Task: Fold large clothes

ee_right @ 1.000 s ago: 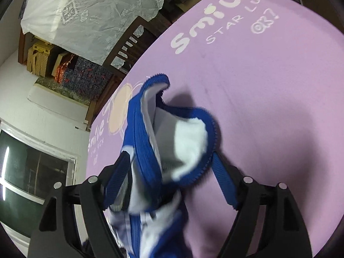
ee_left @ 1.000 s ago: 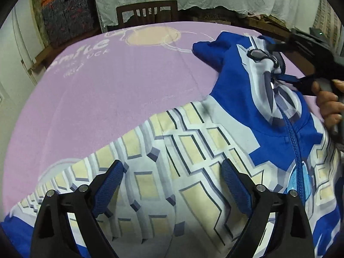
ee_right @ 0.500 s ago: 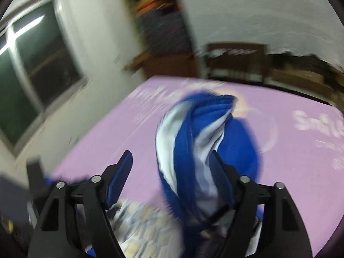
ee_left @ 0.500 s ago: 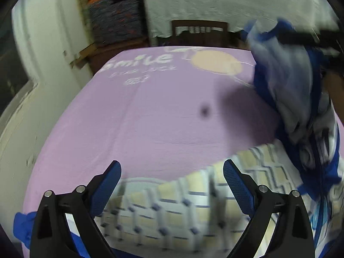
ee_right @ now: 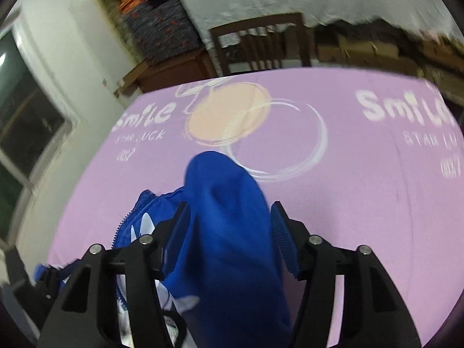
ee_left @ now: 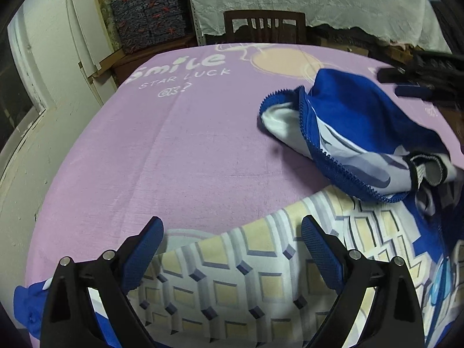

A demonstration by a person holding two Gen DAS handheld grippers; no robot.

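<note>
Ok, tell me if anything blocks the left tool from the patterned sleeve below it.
Nothing visible does. The left tool hangs open straight over the patterned sleeve, with no other item between. The jacket's blue hood lies apart, further right.

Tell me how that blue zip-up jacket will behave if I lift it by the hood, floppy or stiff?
Probably floppy: the jacket slumps in soft folds on the purple sheet, and its hood drapes between the right gripper fingers. It likely trails rather than lifting whole, since the patterned body lies spread out. The zipper edge may snag.
</note>
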